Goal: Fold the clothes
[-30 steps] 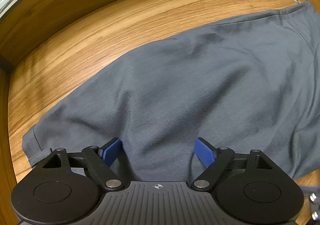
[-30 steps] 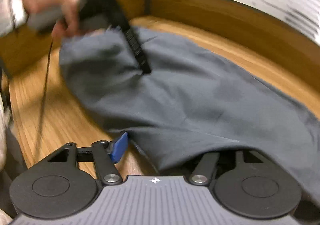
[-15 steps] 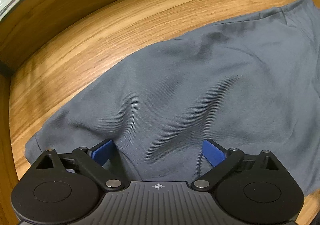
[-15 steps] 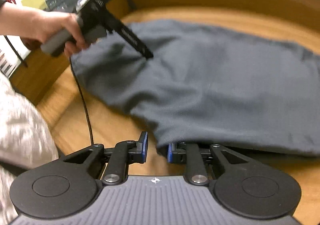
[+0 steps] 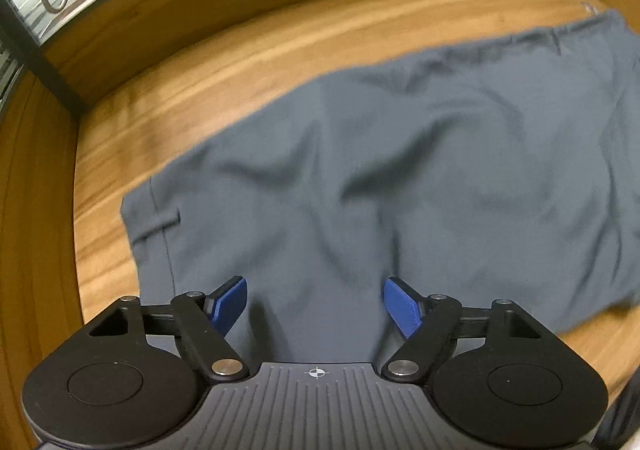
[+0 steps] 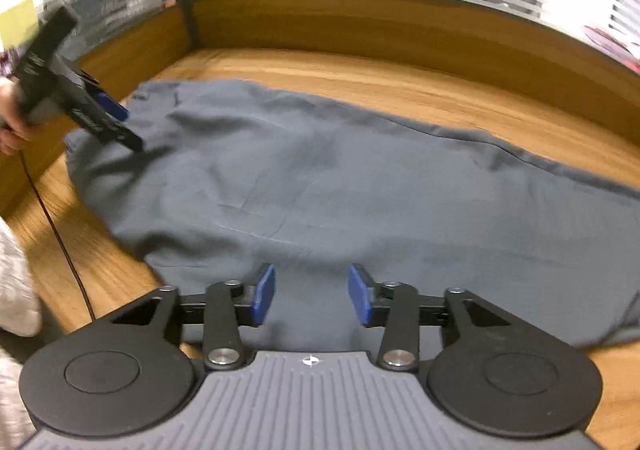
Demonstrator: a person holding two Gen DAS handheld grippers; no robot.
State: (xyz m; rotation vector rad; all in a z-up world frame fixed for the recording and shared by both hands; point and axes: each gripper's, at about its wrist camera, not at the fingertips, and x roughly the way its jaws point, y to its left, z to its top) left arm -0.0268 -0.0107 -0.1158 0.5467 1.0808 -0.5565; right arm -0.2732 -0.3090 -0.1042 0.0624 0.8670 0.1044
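Grey trousers [image 5: 440,178] lie spread flat on the wooden surface [image 5: 224,82], waistband end with belt loop toward the left side, a few soft creases across the middle. Left tongs [image 5: 314,304] released, blue pads wide apart, hovering over the cloth near the waistband; nothing between them. Right tongs [image 6: 311,294] likewise released, poised over the near edge of the fabric. A hand [image 6: 10,118] grips the left tool's handle; black cable [image 6: 52,218] trails over the wood.

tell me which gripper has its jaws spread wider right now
The left gripper: its blue jaws stand clearly farther apart over the grey fabric garment than the right gripper's.
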